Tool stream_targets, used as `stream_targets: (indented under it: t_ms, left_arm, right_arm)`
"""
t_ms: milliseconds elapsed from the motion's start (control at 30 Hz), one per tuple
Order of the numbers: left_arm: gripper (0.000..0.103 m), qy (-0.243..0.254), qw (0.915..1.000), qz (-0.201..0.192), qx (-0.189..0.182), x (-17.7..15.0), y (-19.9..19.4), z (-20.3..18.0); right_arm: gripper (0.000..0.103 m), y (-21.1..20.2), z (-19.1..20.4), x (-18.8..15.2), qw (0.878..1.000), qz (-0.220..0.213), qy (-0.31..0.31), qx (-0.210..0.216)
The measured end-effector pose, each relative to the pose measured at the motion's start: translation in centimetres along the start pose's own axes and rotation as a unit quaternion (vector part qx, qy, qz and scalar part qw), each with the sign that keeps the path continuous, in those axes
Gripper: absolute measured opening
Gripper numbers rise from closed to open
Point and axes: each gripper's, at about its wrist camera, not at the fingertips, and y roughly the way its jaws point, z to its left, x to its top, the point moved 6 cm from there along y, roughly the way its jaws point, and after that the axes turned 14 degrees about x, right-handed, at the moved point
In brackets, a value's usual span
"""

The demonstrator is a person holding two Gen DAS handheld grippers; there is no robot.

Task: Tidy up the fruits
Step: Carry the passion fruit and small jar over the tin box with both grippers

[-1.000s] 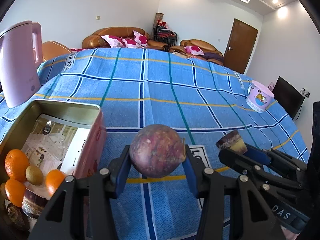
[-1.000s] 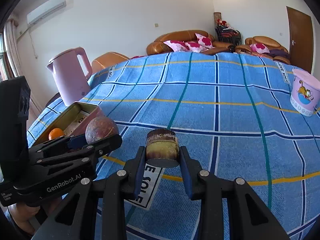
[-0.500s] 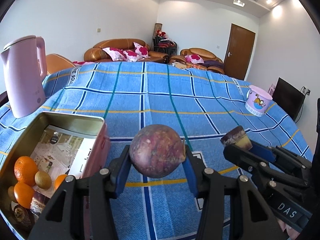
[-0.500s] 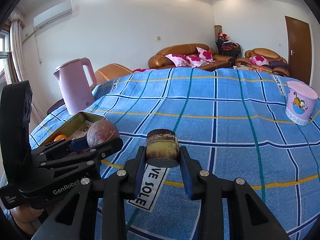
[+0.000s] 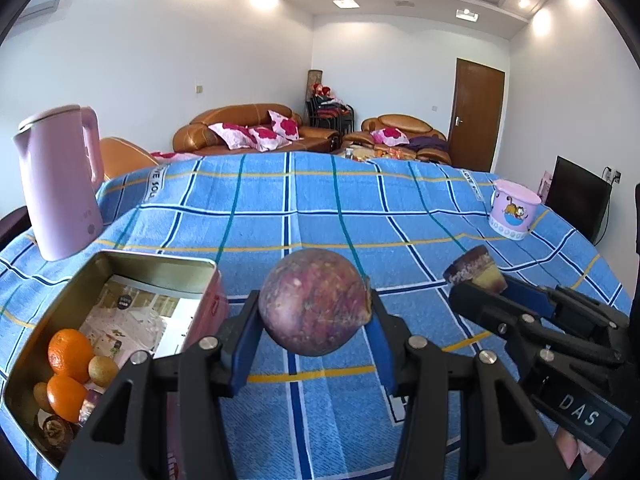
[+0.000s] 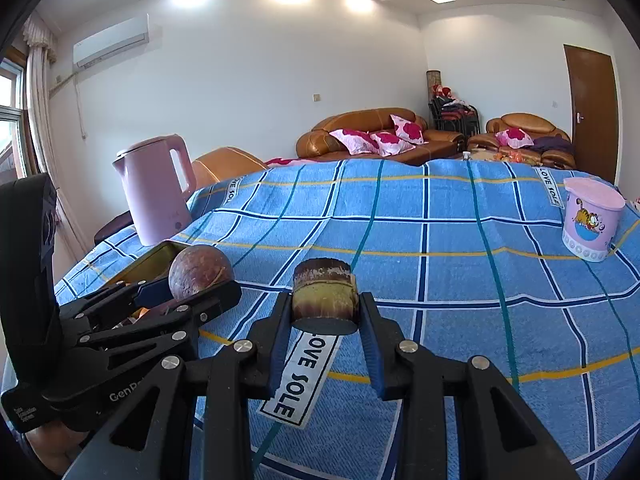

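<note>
My left gripper (image 5: 314,314) is shut on a round purple passion fruit (image 5: 314,302), held above the blue checked cloth (image 5: 320,220); the same fruit (image 6: 200,270) shows at the left of the right wrist view. My right gripper (image 6: 324,308) is shut on a short brown-and-yellow cylinder-shaped fruit piece (image 6: 324,296), which also appears at the right of the left wrist view as the piece (image 5: 474,270). An open metal tin (image 5: 152,264) lies at the lower left, holding oranges (image 5: 70,350), small greenish fruits and dark fruits over a printed sheet.
A pink kettle (image 5: 60,180) stands at the back left of the table behind the tin. A pink cartoon cup (image 5: 514,210) stands at the far right. Sofas with patterned cushions and a brown door lie beyond the table.
Both views have tilted upward, showing more wall and ceiling. The left gripper has lifted a little with the passion fruit. Both grips are unchanged.
</note>
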Motion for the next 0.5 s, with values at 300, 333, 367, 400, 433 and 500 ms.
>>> stream_targets:
  t_ms: [300, 333, 367, 400, 433, 500]
  left_arm:
    - [0.051, 0.006, 0.9995, -0.029, 0.008, 0.3, -1.1, -0.1]
    - [0.051, 0.007, 0.9994, -0.032, 0.008, 0.3, -1.2, -0.1]
    - [0.051, 0.006, 0.9994, -0.034, 0.008, 0.3, -1.3, -0.1]
    - [0.051, 0.006, 0.9993, -0.035, 0.009, 0.4, -1.3, -0.1]
    - [0.051, 0.005, 0.9992, -0.037, 0.010, 0.4, -1.4, -0.1]
    - [0.051, 0.005, 0.9991, -0.041, 0.011, 0.4, -1.5, 0.0]
  right_arm:
    - [0.035, -0.8, 0.3, 0.3, 1.000, -0.021, -0.009, -0.002]
    - [0.035, -0.8, 0.4, 0.3, 1.000, -0.022, -0.010, -0.003]
    - [0.035, -0.9, 0.4, 0.3, 1.000, -0.024, -0.011, -0.003]
    - [0.035, -0.9, 0.4, 0.4, 1.000, -0.026, -0.012, -0.003]
    - [0.035, -1.0, 0.4, 0.4, 1.000, -0.027, -0.012, -0.003]
    - [0.035, -1.2, 0.5, 0.4, 0.999, -0.032, -0.014, -0.003]
